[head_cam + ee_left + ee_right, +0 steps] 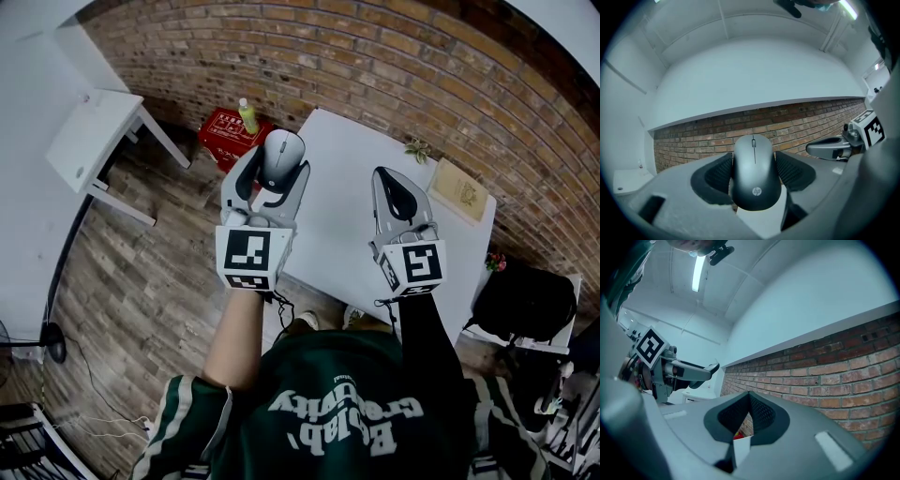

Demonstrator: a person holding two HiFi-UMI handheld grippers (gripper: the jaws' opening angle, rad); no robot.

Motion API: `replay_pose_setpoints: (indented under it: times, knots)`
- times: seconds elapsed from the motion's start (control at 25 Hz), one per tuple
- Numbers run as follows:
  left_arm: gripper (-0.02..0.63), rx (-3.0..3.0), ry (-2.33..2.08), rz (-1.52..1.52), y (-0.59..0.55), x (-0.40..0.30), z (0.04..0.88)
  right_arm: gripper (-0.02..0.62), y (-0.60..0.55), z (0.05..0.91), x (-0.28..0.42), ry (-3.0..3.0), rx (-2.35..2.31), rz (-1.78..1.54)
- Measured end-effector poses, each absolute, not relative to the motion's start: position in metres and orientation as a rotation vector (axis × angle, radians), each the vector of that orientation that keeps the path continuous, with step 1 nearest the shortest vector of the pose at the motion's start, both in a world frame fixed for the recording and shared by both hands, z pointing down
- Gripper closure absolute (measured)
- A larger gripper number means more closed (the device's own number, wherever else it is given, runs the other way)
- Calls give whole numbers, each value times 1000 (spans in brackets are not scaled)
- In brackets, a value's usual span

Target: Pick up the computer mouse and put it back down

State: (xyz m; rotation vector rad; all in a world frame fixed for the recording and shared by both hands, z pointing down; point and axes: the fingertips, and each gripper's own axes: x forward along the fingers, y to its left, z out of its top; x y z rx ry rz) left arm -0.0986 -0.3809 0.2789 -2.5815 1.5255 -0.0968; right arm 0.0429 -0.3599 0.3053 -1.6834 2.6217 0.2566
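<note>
My left gripper (278,161) is shut on a grey computer mouse (282,157) and holds it in the air over the near-left edge of the white table (347,202). In the left gripper view the mouse (756,174) sits between both ribbed pads, its wheel end pointing away and its logo end toward the camera. My right gripper (388,180) hovers over the table to the right of the mouse, jaws together with nothing between them. In the right gripper view its pads (761,414) meet in a narrow wedge in front of the brick wall.
A tan book (461,191) and a small plant (417,148) lie at the table's far right. A red crate (223,133) with a green bottle (247,115) stands on the floor beyond the table. A white side table (92,141) is at left, a black bag (525,305) at right.
</note>
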Motion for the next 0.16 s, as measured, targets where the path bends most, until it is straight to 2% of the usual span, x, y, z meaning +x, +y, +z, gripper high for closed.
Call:
replay_pose_setpoints:
  times: [0.16]
  knots:
    - [307, -2595, 1515, -89, -380, -97, 279, 583, -359, 304, 42, 2620, -1689, 263]
